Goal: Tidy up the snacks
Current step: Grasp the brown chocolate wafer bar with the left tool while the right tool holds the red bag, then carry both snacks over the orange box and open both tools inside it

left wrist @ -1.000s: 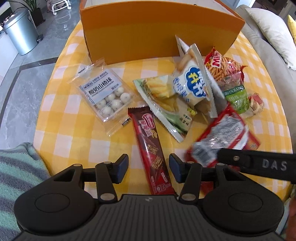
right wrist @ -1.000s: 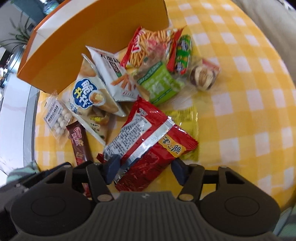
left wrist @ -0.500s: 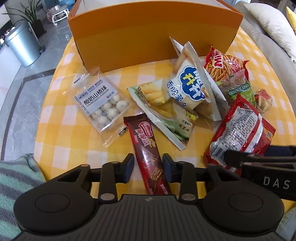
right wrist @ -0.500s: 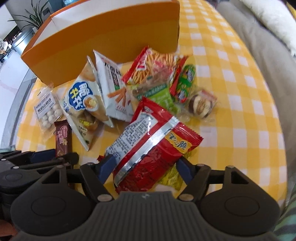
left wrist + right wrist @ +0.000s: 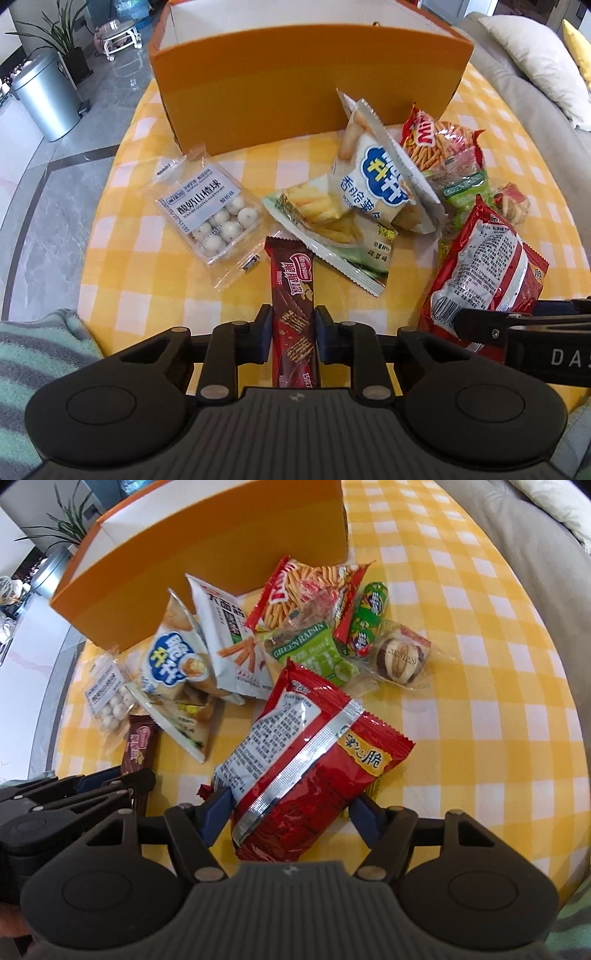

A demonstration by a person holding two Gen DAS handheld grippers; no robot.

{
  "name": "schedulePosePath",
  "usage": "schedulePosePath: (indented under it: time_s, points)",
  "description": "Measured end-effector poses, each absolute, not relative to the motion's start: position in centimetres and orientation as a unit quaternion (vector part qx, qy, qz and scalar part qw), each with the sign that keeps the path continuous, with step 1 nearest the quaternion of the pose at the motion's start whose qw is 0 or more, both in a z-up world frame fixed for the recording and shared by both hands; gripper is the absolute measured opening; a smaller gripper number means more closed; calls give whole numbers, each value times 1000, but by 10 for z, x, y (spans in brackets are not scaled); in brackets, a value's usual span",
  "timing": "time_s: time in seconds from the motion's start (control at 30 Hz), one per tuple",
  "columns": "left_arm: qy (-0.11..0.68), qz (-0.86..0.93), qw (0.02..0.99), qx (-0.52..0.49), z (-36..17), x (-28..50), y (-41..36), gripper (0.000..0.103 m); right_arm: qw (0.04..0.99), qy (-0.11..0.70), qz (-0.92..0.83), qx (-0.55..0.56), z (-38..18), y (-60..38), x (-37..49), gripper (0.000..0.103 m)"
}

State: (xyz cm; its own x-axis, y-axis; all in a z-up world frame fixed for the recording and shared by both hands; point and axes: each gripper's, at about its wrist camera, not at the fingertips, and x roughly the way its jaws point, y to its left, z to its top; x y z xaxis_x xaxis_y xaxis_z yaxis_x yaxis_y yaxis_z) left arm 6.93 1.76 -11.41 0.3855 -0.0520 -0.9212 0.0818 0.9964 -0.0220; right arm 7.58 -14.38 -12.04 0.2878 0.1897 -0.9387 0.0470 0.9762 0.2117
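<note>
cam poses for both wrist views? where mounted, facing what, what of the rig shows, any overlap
Left wrist: on the left gripper, aimed steeply down at the table; jaws have just been closing, pads now on the brown chocolate bar; right gripper's finger at right edge.
Right wrist: on the right gripper, aimed steeply down; jaws astride the red snack bag, grip unclear; left gripper at lower left.
Shared: orange box, both snacks, checked cloth.

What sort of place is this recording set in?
Most likely a home living room: a sofa with cushions, a potted plant on a tiled floor, and a checked tablecloth covered with snacks.
</note>
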Motion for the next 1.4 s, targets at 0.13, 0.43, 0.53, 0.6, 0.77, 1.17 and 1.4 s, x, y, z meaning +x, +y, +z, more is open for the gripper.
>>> schedulePosePath:
  time_s: [0.13, 0.43, 0.53, 0.6, 0.77, 1.17, 1.4]
  points:
    - [539, -42, 841, 2, -99, 61, 19, 26, 807, 579, 56, 101, -102, -147, 66, 67]
    - [479, -70, 875, -4, -49, 46, 18, 26, 851, 506, 111, 88, -65, -156, 60, 67]
    - [456, -81, 886, -3, -31, 45, 16, 26, 863, 484, 125, 77, -53, -156, 60, 67]
    - [442, -85, 893, -5, -21, 49, 16, 26, 868, 473, 132, 68, -47, -156, 62, 67]
    - [414, -96, 905, -2, -2, 66, 18, 26, 881, 446, 150, 43, -29, -156, 69, 67]
    - [376, -91, 922, 0, 30, 143, 31, 26, 906, 367, 204, -50, 9, -130, 131, 67]
    - [388, -86, 918, 3, 28, 202, 47, 26, 904, 349, 229, -93, 10, -109, 193, 67]
